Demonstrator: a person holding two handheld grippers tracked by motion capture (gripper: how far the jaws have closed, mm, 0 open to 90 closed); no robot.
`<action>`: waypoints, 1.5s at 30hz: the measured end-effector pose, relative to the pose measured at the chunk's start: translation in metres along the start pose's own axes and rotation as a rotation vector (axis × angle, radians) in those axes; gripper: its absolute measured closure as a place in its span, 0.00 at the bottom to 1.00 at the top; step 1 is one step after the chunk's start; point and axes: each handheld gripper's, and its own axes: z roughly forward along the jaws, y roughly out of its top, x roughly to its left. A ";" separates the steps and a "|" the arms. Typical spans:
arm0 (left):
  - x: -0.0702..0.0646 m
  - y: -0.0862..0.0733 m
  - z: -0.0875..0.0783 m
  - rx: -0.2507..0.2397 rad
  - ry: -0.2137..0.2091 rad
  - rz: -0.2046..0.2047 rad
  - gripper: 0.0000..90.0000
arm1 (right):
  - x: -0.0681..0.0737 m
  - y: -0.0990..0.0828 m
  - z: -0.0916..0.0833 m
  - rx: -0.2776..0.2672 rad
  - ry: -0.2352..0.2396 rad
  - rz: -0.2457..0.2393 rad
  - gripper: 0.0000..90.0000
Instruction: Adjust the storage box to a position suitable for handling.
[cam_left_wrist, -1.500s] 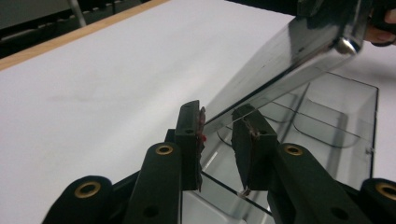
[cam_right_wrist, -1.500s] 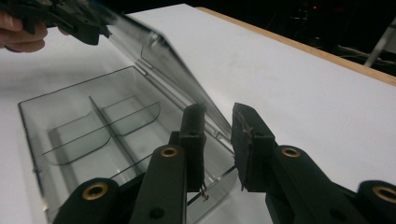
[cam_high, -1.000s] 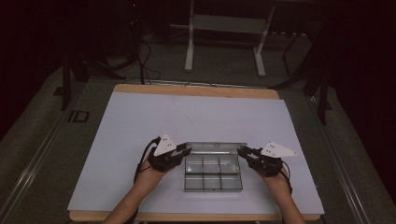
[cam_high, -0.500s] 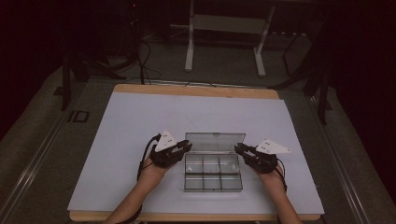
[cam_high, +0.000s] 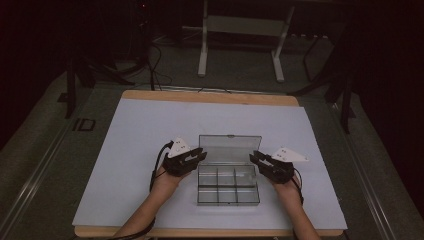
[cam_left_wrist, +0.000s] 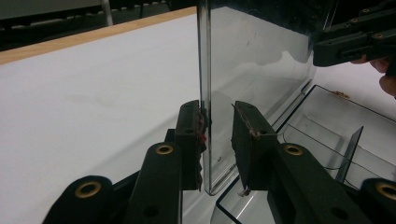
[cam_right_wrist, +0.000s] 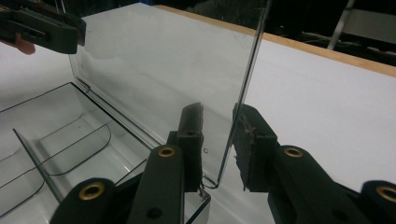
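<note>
Clear plastic compartment box (cam_high: 228, 185), hinged transparent lid (cam_high: 230, 148) upright. Left gripper (cam_left_wrist: 217, 128), right gripper (cam_right_wrist: 219, 135): jaws just opening, straddling lid edges, not clamped.

Legible markings: one possible floor mark, nothing else readable.

On the dark floor (cam_high: 45, 150) left of the tabletop (cam_high: 150, 130), a small outlined mark (cam_high: 83, 124) appears to read "ID"; the reading is uncertain at this distance. The grey three-cornered plates on the two tools carry small dark dots, too small to read as characters. No label, brand or number is legible on the clear plastic box or in either gripper view.
</note>
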 end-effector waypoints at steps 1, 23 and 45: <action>0.000 0.000 0.000 0.000 0.000 0.000 0.81 | 0.000 0.000 0.000 0.000 0.000 0.000 0.81; 0.001 -0.006 0.017 0.059 0.014 -0.077 0.75 | 0.001 -0.002 0.012 0.040 -0.029 0.042 0.74; 0.001 -0.009 0.027 0.100 0.037 -0.139 0.62 | 0.000 -0.003 0.020 0.095 -0.042 0.127 0.65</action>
